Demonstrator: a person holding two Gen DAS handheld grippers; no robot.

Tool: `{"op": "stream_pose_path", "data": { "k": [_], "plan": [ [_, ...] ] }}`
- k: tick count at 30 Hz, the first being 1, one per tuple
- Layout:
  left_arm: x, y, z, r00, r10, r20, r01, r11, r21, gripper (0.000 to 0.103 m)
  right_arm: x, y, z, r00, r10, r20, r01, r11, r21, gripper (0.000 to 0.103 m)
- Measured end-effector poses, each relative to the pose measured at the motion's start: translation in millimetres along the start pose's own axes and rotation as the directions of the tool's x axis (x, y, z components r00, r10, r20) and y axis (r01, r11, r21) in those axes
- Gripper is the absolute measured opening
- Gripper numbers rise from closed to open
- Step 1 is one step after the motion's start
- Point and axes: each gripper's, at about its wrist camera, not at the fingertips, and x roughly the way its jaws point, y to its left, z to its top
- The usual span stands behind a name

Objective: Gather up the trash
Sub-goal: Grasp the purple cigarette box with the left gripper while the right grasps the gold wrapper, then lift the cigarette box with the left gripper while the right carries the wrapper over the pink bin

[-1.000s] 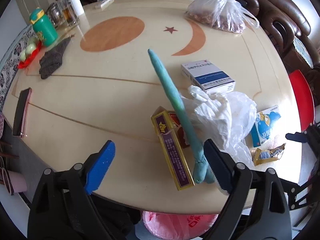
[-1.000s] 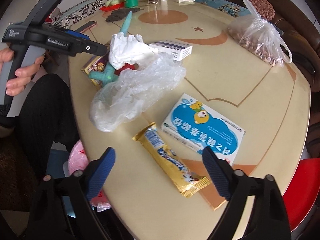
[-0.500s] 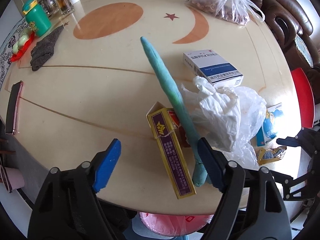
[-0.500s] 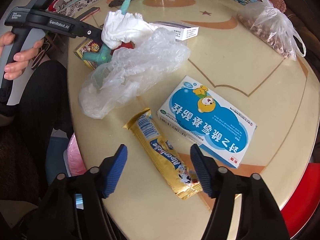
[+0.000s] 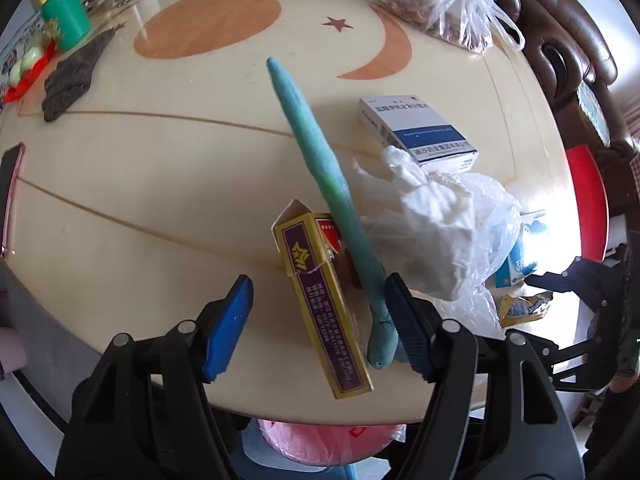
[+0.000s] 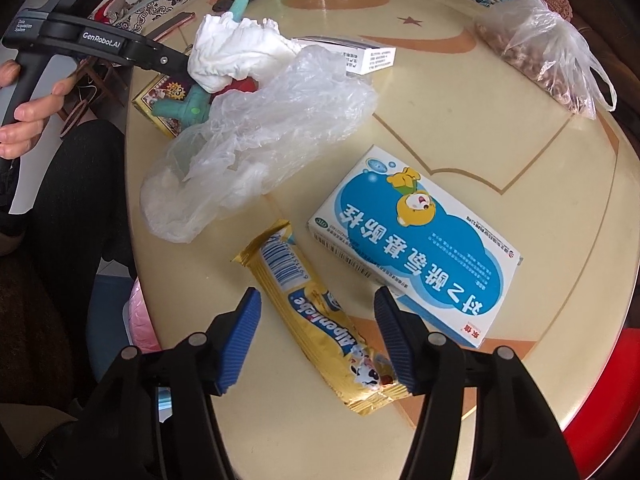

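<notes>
My left gripper (image 5: 318,326) is open, its jaws either side of a yellow and purple carton (image 5: 324,300) and the base of a long teal toy (image 5: 320,160) at the table's near edge. A crumpled white tissue (image 5: 424,220) and a clear plastic bag (image 5: 492,216) lie to their right. My right gripper (image 6: 318,336) is open, jaws straddling a yellow snack wrapper (image 6: 316,312). The tissue (image 6: 236,52) and the plastic bag (image 6: 260,140) lie beyond it. A pink bin bag (image 5: 320,440) hangs below the table edge.
A blue and white medicine box (image 6: 416,244) lies right of the wrapper. Another white and blue box (image 5: 416,128) sits mid-table. A bag of nuts (image 5: 436,0), a green bottle (image 5: 64,16), a dark cloth (image 5: 72,76) and a phone (image 5: 10,184) lie around the round table (image 5: 160,160).
Both grippers have moved forward and down toward the table. The left now brackets the carton and toy base. The right has narrowed around the yellow wrapper.
</notes>
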Motion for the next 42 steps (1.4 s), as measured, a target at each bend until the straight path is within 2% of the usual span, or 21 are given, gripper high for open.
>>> {"op": "stream_pose_path", "data": {
  "k": [5, 7, 11, 14, 16, 17, 21, 23, 29, 34, 42],
  "plan": [
    [-2, 3, -5, 0.998, -0.055, 0.012, 0.055, 0.999, 0.003, 0.068, -1, 0, 0, 1.000, -0.002, 0.005, 0.002, 1.000, 0.008, 0.058],
    [0, 1, -8, 0.999, -0.035, 0.010, 0.034, 0.999, 0.018, 0.068, -1, 0, 0, 1.000, -0.006, 0.008, 0.006, 1.000, 0.008, 0.058],
    [4, 9, -9, 0.998, -0.070, -0.011, 0.070, 0.998, -0.007, 0.062, 0, 0, 0, 1.000, 0.002, 0.015, -0.002, 1.000, 0.020, 0.058],
    [3, 14, -13, 0.997, -0.075, -0.011, 0.075, 0.997, -0.015, 0.053, 0, 0, -1, 1.000, 0.000, 0.015, 0.000, 1.000, 0.020, 0.058],
    [4, 15, -13, 0.997, -0.078, -0.010, 0.077, 0.997, -0.014, 0.052, 0, 0, -1, 1.000, -0.002, 0.013, 0.002, 1.000, 0.018, 0.058],
    [4, 16, -13, 0.996, -0.090, -0.004, 0.090, 0.996, -0.015, 0.046, 0, 0, 0, 1.000, -0.003, 0.013, 0.003, 1.000, 0.019, 0.058],
    [7, 23, -15, 0.993, -0.116, -0.009, 0.115, 0.993, -0.023, 0.041, 0, 0, 1, 1.000, -0.008, 0.012, 0.008, 1.000, 0.021, 0.058],
    [8, 23, -14, 0.996, -0.094, -0.006, 0.093, 0.996, -0.013, 0.028, 0, 0, 1, 1.000, -0.010, 0.013, 0.010, 1.000, 0.022, 0.058],
    [7, 25, -15, 0.996, -0.090, -0.007, 0.090, 0.996, -0.006, 0.027, 1, 6, 0, 0.999, -0.037, 0.010, 0.037, 0.999, 0.008, 0.058],
    [5, 24, -16, 0.998, -0.060, 0.005, 0.059, 0.998, 0.006, 0.026, 1, 14, 2, 0.999, -0.054, -0.001, 0.054, 0.999, -0.007, 0.039],
    [3, 25, -17, 0.999, -0.045, 0.007, 0.045, 0.999, 0.023, 0.024, 1, 26, 1, 0.996, -0.084, -0.017, 0.084, 0.996, 0.014, 0.027]
  ]
}}
